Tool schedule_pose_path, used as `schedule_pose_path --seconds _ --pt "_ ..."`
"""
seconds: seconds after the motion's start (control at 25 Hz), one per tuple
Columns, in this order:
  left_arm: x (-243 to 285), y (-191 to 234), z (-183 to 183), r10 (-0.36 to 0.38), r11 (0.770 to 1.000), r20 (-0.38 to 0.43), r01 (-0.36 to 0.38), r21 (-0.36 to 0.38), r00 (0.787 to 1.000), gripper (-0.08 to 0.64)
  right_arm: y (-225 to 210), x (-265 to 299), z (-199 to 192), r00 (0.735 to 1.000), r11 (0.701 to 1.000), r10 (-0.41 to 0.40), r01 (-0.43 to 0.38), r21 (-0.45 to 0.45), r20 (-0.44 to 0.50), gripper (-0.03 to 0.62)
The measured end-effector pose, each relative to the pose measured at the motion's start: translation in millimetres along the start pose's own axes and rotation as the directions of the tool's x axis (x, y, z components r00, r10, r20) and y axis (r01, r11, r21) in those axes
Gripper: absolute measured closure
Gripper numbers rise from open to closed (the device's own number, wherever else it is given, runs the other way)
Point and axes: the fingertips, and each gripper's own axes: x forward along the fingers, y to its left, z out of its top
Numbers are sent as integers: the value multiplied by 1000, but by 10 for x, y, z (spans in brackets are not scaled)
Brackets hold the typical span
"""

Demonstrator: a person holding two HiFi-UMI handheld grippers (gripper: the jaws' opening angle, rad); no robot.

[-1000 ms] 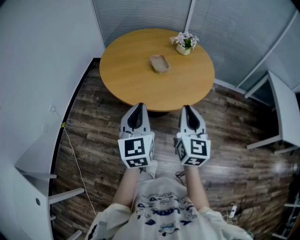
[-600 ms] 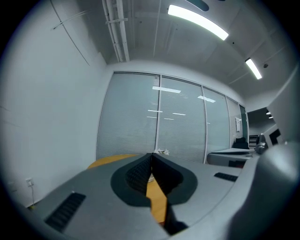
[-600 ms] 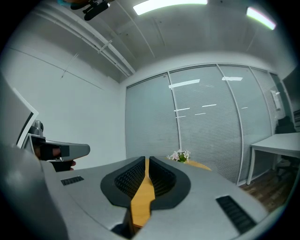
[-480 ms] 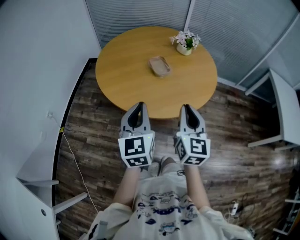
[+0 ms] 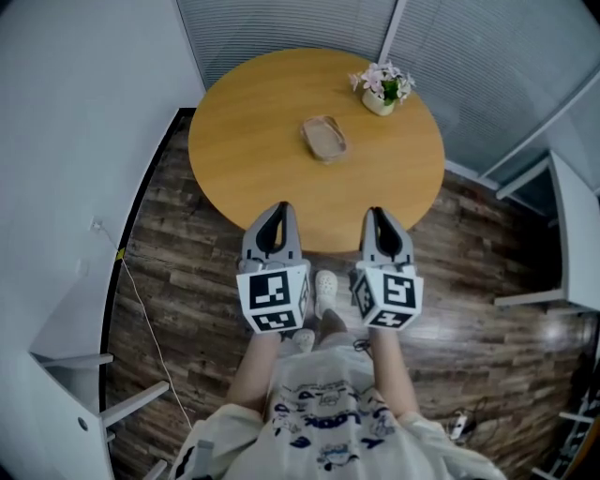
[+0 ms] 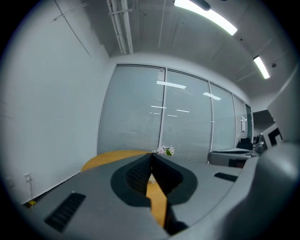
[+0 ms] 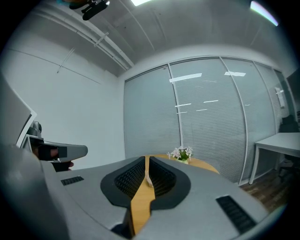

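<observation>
Your left gripper's (image 6: pixel 151 157) fingers are pressed together, the tips meeting in a point with nothing caught between them; only a thin wedge of tabletop shows lower down between the dark ribbed pads (image 6: pixel 136 176). Your right gripper's (image 7: pixel 146 161) fingers are all but together too, leaving a hairline slit that holds nothing. Through that slit you look along the round table (image 5: pixel 272 112) to the tan oval dish (image 5: pixel 324 137), which lies far beyond the tips.

You hold both grippers side by side and level over the near edge of the table, tips just above its rim and pointing in toward its middle, neither one touching the wood. The dish sits close to the table's centre, well apart from both grippers and roughly in line with the gap between them. A small pot of pink flowers (image 5: pixel 382 89) stands near the table's far right edge, apart from the dish.

Behind the tips, each gripper carries its cube with square markers (image 5: pixel 274 298), off the table on your side, with your forearms running back from them. Below, between the cubes and just short of the table's near edge, one pale shoe (image 5: pixel 325 284) rests on the dark plank floor (image 5: pixel 187 281). Glass walls with blinds (image 5: pixel 281 23) close in behind the table's far side, and a white desk (image 5: pixel 574 216) stands off to the table's right
</observation>
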Motion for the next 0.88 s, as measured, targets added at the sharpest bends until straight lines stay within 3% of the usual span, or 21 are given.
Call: schedule_pose_path --seconds 0.88 --pt "1647 224 196 140 989 -35 -141 -35 990 555 -570 1842 229 991 991 131 -131 2 -18 566"
